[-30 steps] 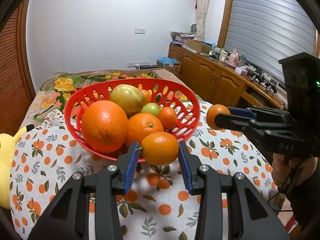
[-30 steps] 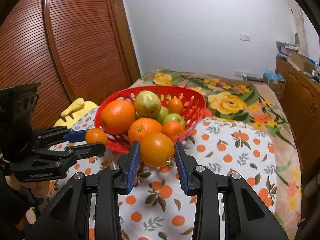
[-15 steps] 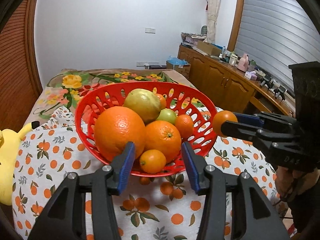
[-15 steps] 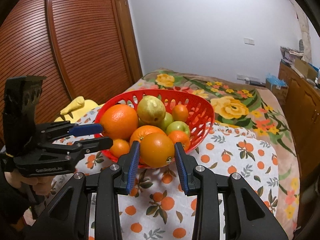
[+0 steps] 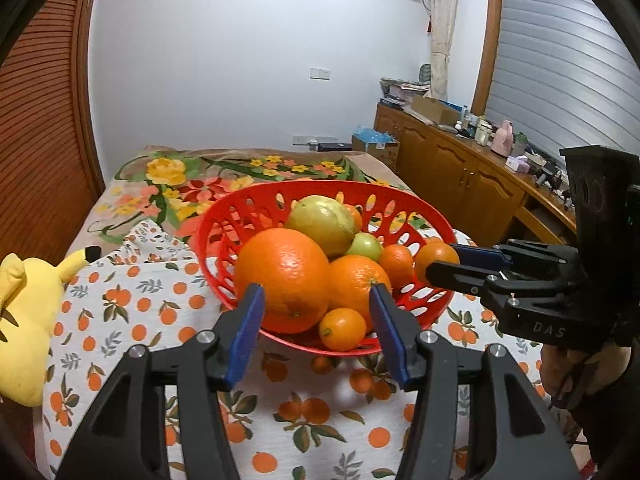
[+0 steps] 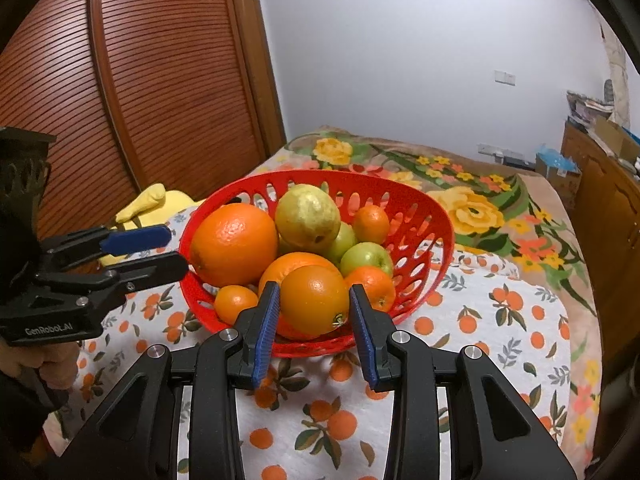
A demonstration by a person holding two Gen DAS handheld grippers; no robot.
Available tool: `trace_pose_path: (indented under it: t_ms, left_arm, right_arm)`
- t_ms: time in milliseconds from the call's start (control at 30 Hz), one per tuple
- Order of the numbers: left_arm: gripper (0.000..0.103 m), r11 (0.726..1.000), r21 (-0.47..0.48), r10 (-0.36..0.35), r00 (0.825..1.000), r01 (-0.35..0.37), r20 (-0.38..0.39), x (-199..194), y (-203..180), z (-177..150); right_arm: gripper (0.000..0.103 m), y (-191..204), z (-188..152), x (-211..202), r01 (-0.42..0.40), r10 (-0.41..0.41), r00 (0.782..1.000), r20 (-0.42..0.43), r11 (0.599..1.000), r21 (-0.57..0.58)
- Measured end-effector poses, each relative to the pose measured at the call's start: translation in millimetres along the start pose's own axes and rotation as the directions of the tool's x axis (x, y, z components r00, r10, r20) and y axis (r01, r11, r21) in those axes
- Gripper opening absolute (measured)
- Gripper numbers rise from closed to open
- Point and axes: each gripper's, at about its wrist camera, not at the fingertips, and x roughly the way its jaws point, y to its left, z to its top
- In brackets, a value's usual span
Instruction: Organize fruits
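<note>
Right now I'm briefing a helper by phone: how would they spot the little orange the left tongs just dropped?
Find the red basket on the orange-print cloth. At its near rim, in front of the big orange, sits the small orange. It is the smallest orange fruit there, lying lowest, between the open left tongs.

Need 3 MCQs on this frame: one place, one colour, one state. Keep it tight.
1. Where is the small mandarin?
A. in the red basket, at its near rim
B. on the cloth
C. in the left tongs

2. What colour is the plush toy beside the basket?
A. blue
B. yellow
C. white

3. What do the right tongs hold?
A. nothing
B. a pear
C. an orange

Key: A, it lies inside the rim between the open, empty left tongs; B, it is yellow with a black ear tip; C, both blue pads press the orange.
</note>
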Motion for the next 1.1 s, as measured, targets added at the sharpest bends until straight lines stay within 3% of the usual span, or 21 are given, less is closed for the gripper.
trace_pose_path:
  t_ms: [500,933,1100]
  left_arm:
    - [0.060,0.999,-0.002,0.034,0.999,-0.034,-0.003,-5,1,-7]
    - [0.065,0.998,-0.004,0.055,0.998,-0.055,0.017,-20,-1,-15]
    - [0.067,0.998,0.002,0.070,0.997,-0.070,0.024,-30,-5,-19]
  right_arm:
    - [0.038,1,-1,5,0.015,-0.015,1.000,-0.015,1.000,0.016]
    - [0.041,4,-10,-12,0.040,-0.041,0.999,0.020,0.998,0.040]
    - [0.049,9,-18,-20,0.059,-0.060,0.998,0.029,0.997,0.054]
